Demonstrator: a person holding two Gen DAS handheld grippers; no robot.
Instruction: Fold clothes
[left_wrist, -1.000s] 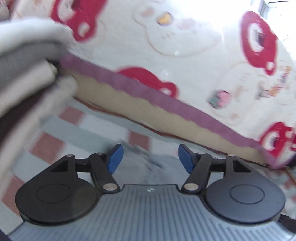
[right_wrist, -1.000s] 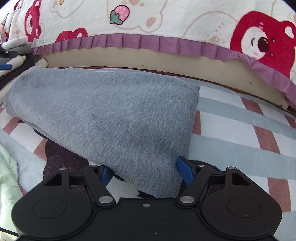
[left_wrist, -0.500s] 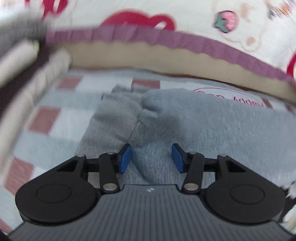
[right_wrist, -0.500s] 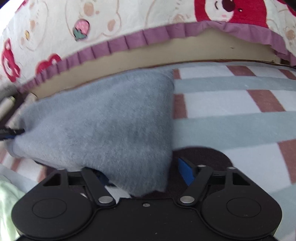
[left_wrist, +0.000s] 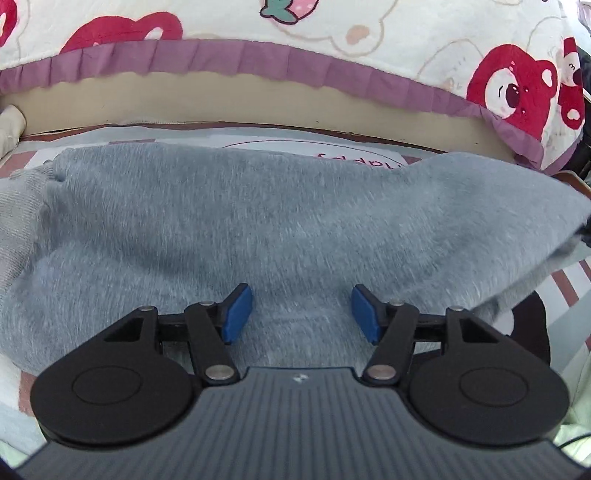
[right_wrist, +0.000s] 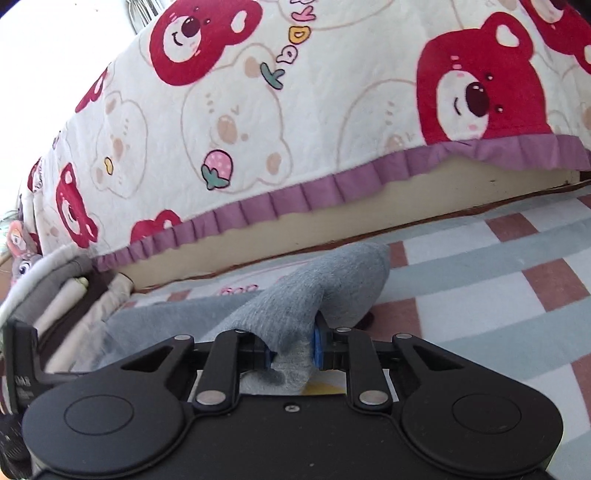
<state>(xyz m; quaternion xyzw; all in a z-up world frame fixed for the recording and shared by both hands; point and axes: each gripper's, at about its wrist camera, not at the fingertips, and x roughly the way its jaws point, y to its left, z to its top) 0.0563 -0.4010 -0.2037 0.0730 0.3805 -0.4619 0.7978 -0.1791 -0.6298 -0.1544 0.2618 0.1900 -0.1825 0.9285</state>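
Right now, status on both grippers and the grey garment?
Right gripper closing on a bunched corner of the grey garment. Left gripper opening above the garment, nothing gripped. Nothing in the way.

Left wrist camera close above grey garment (left_wrist: 258, 221), right wrist camera low, both facing bedspread (right_wrist: 295, 129)

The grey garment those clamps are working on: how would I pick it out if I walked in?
Find the bed skirt with red bears and a purple frill; below it lies a checked mat. The grey garment sprawls across that mat, plain and fuzzy, one corner bunched in the closing right gripper.
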